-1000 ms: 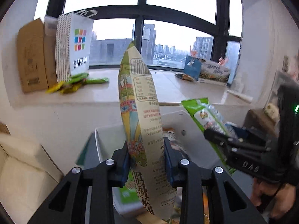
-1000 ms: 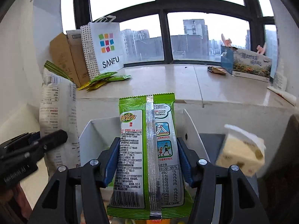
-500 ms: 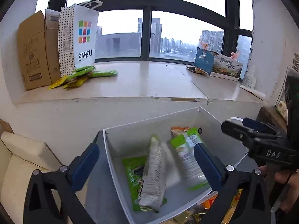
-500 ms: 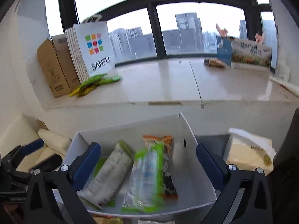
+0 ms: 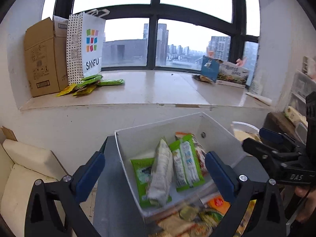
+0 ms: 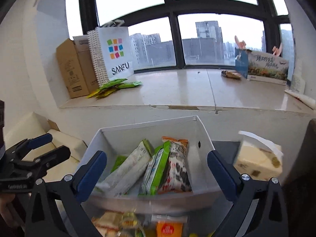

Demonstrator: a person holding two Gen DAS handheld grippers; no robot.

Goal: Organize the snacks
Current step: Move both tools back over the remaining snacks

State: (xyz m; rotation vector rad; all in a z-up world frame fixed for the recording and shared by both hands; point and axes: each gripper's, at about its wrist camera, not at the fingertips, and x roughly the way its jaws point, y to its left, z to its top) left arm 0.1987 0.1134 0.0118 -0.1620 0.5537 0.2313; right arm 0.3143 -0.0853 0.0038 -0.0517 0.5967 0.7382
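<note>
Left wrist view: the left gripper (image 5: 154,169) has its jaws wide, having just been opening, with nothing gripped. Below lies the white bin (image 5: 138,138), holding a pale snack packet (image 5: 160,169) and a green packet (image 5: 186,165). On the sill's left end stands a "SANFU" bag (image 5: 90,43).

Right wrist view: the right gripper (image 6: 157,170) likewise has just spread wide and holds nothing, over the same bin (image 6: 203,138); packet print is unreadable.
</note>
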